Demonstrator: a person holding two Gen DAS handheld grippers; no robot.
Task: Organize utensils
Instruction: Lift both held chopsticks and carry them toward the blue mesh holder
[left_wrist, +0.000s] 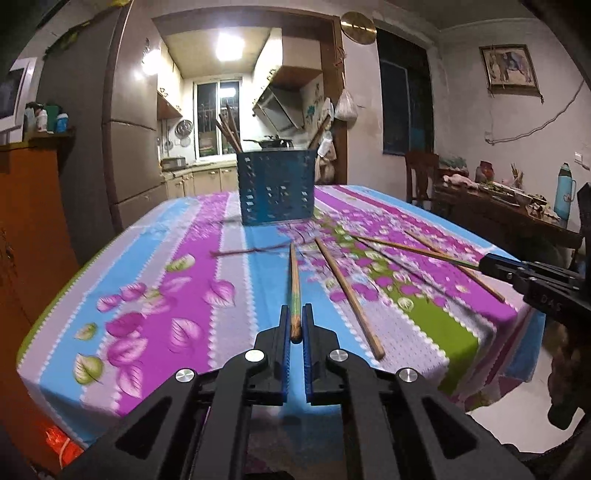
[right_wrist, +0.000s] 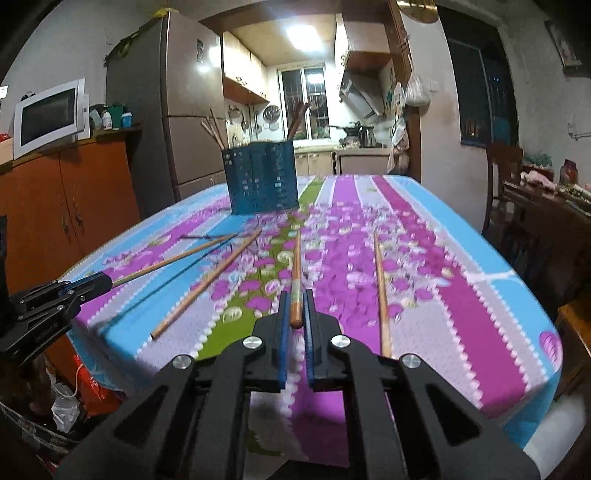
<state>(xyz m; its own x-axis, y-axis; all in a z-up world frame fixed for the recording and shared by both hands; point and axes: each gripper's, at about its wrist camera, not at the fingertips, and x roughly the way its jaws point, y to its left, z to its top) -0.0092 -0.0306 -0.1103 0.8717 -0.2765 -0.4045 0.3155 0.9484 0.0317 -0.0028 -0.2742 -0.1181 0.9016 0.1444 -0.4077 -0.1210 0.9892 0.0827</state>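
Note:
A blue perforated utensil holder (left_wrist: 275, 186) (right_wrist: 262, 181) stands at the far side of the table with several chopsticks upright in it. My left gripper (left_wrist: 295, 310) is shut on the thick end of a wooden chopstick (left_wrist: 293, 280), which points toward the holder, lifted off the floral tablecloth (left_wrist: 147, 258). My right gripper (right_wrist: 295, 295) is likewise shut on another chopstick (right_wrist: 296, 266). Each gripper shows in the other's view, right gripper (left_wrist: 484, 263) and left gripper (right_wrist: 108, 279). Two loose chopsticks (left_wrist: 349, 299) (left_wrist: 454, 264) lie on the cloth, one between the grippers, one to the right.
A tall fridge (left_wrist: 122, 140) and an orange cabinet (right_wrist: 66, 199) bearing a microwave (right_wrist: 50, 114) stand left of the table. A wooden chair (left_wrist: 421, 173) and a cluttered side table (left_wrist: 498, 206) are on the right. The kitchen doorway lies behind the holder.

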